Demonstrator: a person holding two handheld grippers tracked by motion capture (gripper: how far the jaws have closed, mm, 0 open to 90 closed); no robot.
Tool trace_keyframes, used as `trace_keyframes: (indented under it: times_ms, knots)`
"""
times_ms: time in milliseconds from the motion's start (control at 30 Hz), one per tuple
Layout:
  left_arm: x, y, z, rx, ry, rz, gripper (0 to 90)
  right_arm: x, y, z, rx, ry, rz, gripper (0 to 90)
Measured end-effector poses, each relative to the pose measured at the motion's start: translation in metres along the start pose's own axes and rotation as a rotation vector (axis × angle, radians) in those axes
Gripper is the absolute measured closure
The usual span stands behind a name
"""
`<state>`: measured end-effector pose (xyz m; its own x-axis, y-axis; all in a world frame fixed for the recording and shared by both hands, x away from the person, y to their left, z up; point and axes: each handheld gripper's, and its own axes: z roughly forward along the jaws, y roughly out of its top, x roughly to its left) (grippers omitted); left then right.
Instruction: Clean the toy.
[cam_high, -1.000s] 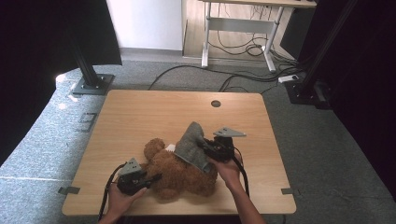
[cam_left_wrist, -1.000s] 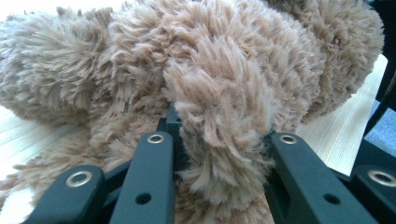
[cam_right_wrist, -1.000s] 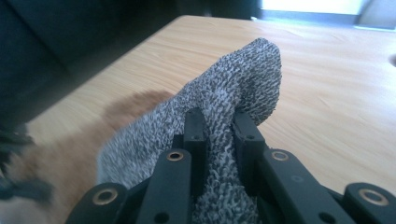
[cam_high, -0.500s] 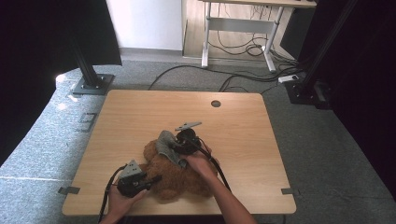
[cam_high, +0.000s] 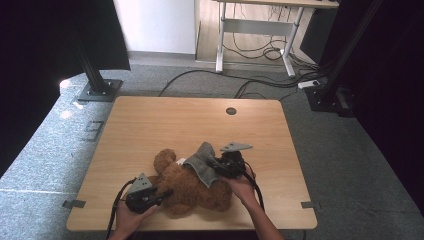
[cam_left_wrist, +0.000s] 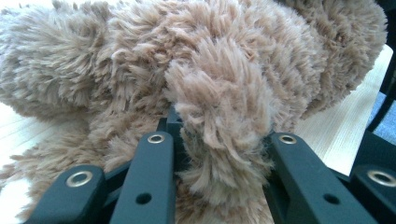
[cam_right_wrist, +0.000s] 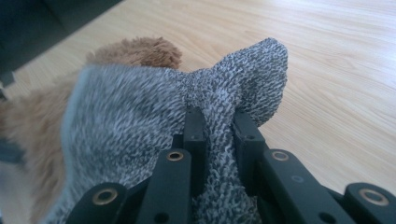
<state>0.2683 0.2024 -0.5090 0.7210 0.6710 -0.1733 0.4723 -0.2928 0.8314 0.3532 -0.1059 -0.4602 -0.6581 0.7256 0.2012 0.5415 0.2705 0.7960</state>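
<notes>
A brown teddy bear (cam_high: 192, 189) lies on the wooden table (cam_high: 175, 120) near its front edge. My left gripper (cam_high: 161, 196) is at the bear's left side, shut on one furry limb (cam_left_wrist: 219, 102), which bulges between the two jaws of the left gripper (cam_left_wrist: 219, 140). My right gripper (cam_high: 216, 167) is at the bear's upper right, shut on a fold of a grey knitted cloth (cam_high: 201, 162). In the right gripper view the cloth (cam_right_wrist: 140, 121) is pinched between the jaws of the right gripper (cam_right_wrist: 218, 119) and drapes over the bear (cam_right_wrist: 135, 51).
A round cable hole (cam_high: 231, 110) sits near the table's far edge. On the carpet behind stand a black stand base (cam_high: 97, 91), loose cables (cam_high: 260, 82) and a desk frame (cam_high: 255, 35). Bare tabletop (cam_right_wrist: 327, 70) lies to the right of the cloth.
The right gripper swung left over the bear with the grey cloth, then came back right and slightly lower. The left gripper stayed on the limb.
</notes>
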Motion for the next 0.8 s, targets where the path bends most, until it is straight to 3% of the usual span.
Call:
trace_keyframes:
  times_ms: [167, 267, 433, 600, 800]
  knots:
    - [0.001, 0.000, 0.000, -0.003, 0.003, 0.000, 71.0, -0.013, -0.019, -0.038, -0.073, 0.031, 0.072, 79.1]
    - [0.002, 0.001, 0.002, -0.004, 0.005, -0.001, 71.1, -0.017, -0.034, -0.057, -0.077, 0.037, 0.083, 79.2]
    - [0.003, 0.002, 0.003, -0.003, 0.009, 0.002, 71.1, -0.016, -0.052, -0.065, -0.063, 0.036, 0.080, 79.5]
    - [0.003, 0.003, 0.003, -0.003, 0.010, 0.004, 71.1, -0.020, -0.059, -0.066, -0.071, 0.031, 0.090, 79.5]
    - [0.006, 0.008, 0.007, -0.009, 0.047, 0.003, 71.5, -0.024, -0.065, -0.085, -0.163, 0.076, 0.094, 79.5]
